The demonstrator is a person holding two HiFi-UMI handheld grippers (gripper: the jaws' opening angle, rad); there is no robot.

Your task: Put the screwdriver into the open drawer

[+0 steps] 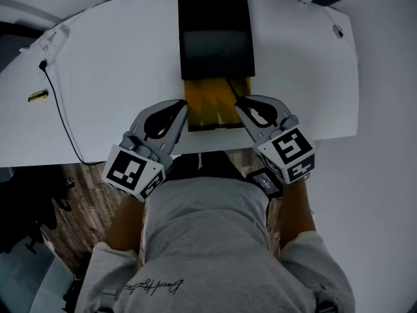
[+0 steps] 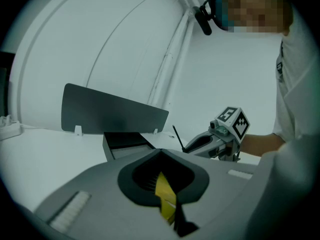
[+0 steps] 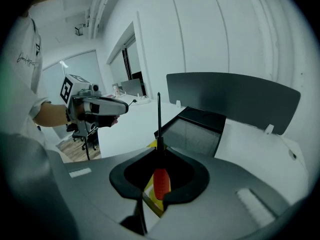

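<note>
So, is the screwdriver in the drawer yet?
Not yet: the right gripper clamps the screwdriver in its jaws at the edge of the open yellow drawer.

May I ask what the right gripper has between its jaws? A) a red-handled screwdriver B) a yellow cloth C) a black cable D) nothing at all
A: in the right gripper view, the right gripper pinches the screwdriver by its dark shaft, and the red handle sits in the gap behind the tips.

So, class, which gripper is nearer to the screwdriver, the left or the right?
Right. The right gripper holds the screwdriver, beside the yellow drawer. The left gripper sits at the drawer's opposite side, apart from the screwdriver.
</note>
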